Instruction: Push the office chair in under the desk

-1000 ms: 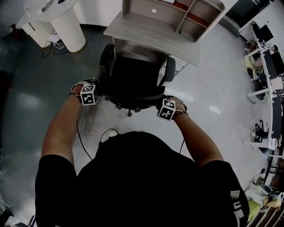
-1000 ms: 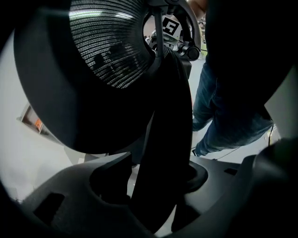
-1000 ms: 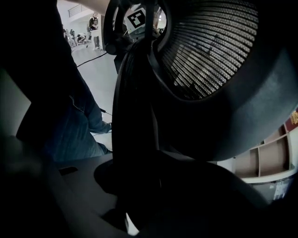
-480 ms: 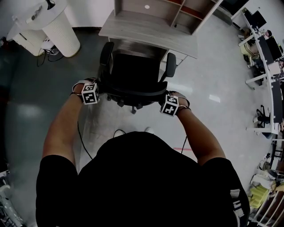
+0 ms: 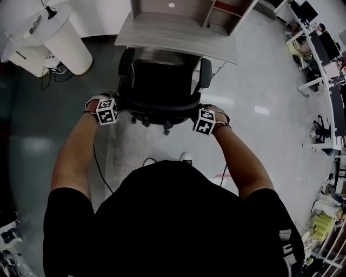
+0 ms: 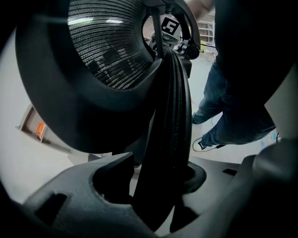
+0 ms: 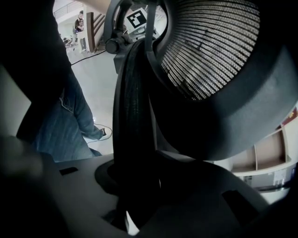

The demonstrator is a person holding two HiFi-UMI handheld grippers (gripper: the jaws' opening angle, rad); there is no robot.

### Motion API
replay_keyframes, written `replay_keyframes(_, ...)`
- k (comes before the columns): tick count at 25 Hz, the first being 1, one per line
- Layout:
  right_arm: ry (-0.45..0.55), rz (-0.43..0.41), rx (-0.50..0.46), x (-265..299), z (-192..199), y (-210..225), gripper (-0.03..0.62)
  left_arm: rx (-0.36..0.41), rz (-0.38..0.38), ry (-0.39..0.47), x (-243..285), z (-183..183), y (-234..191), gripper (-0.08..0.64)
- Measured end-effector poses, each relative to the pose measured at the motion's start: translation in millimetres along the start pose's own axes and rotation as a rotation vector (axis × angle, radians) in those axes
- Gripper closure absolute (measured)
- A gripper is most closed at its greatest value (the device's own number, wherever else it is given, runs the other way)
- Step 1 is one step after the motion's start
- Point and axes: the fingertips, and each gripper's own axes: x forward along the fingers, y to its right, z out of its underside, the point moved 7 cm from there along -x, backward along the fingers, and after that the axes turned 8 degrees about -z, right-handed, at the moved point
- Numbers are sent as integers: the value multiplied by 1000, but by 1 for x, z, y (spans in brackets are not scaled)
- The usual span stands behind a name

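The office chair [image 5: 159,81] stands between the person and the desk, its backrest toward the person and its seat toward the surface [image 5: 162,39]. From the head view the front of the seat reaches the near edge of the surface. Both armrests are out in front of that edge, and I cannot tell how far under the seat goes.

The left gripper [image 5: 120,104] sits at the left end of the backrest's top rim and the right gripper [image 5: 195,114] at the right end, so the backrest spans the gap between them.

In the left gripper view the black ribbed rim of the backrest runs upright between the jaws of the left gripper [image 6: 163,186], which are closing on it, and the mesh panel fills the upper left. In the right gripper view the jaws of the right gripper [image 7: 135,186] are clamped at a narrower setting on the same rim.

A shelf unit [image 5: 189,13] stands on the surface. Its open compartments look mostly bare, and one small pale spot in the left compartment is too small to identify. A white ribbed pedestal [image 5: 67,43] stands well off to the left. A cable [image 5: 146,160] lies on the floor behind the chair.
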Motion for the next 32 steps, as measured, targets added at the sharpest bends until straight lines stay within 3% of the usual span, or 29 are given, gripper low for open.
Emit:
replay_keyframes(20,14,6,4,5,-12,41,466,-5,-33,-10,11,13,-40,348)
replay_keyframes(32,24,5,8,6,-14,43,466,-2,-56,12,13,15,-46,348)
